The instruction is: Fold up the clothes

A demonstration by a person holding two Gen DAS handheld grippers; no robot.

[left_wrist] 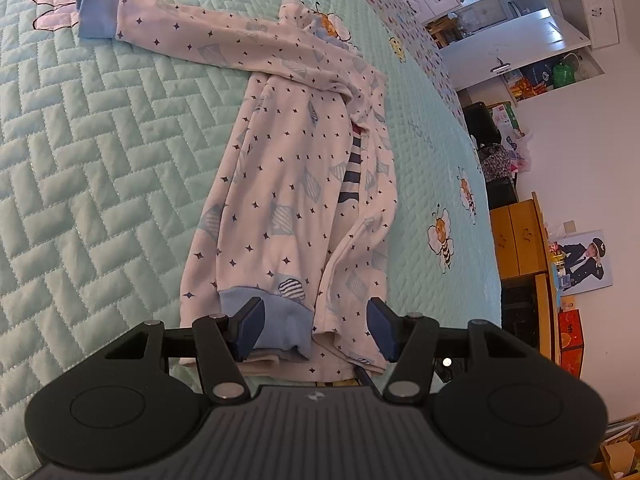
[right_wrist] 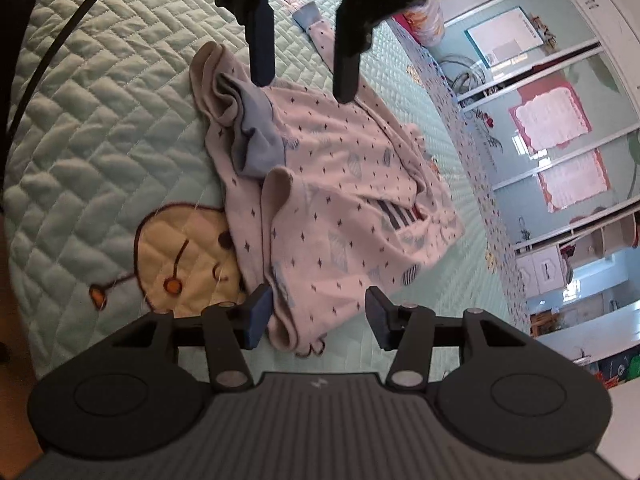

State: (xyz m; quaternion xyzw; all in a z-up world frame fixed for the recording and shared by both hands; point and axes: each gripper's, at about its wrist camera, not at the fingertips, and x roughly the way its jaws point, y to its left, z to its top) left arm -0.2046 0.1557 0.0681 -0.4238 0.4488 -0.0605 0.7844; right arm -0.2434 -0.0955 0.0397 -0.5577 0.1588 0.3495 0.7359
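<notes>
Where a mint quilted bed [left_wrist: 100,160] fills both views, white star-print pajama top [left_wrist: 288,184] lying half-folded on it, one sleeve [left_wrist: 192,28] stretched out, left gripper [left_wrist: 316,326] fingers apart astride blue cuff [left_wrist: 280,320], right gripper [right_wrist: 318,314] fingers apart over hem

Both views are bright and evenly lit by soft daylight, and the quilted bedspread [left_wrist: 100,128] takes only faint, soft-edged shadows beside the folds of the pyjama top [left_wrist: 296,184] lying on it. The fisheye lens bends the bedspread's far edge into a curve and darkens the corners of both frames to black. The stitching on the bedspread stays sharp, while the windows [right_wrist: 560,128] beyond the bedspread glare pale and slightly washed out.
</notes>
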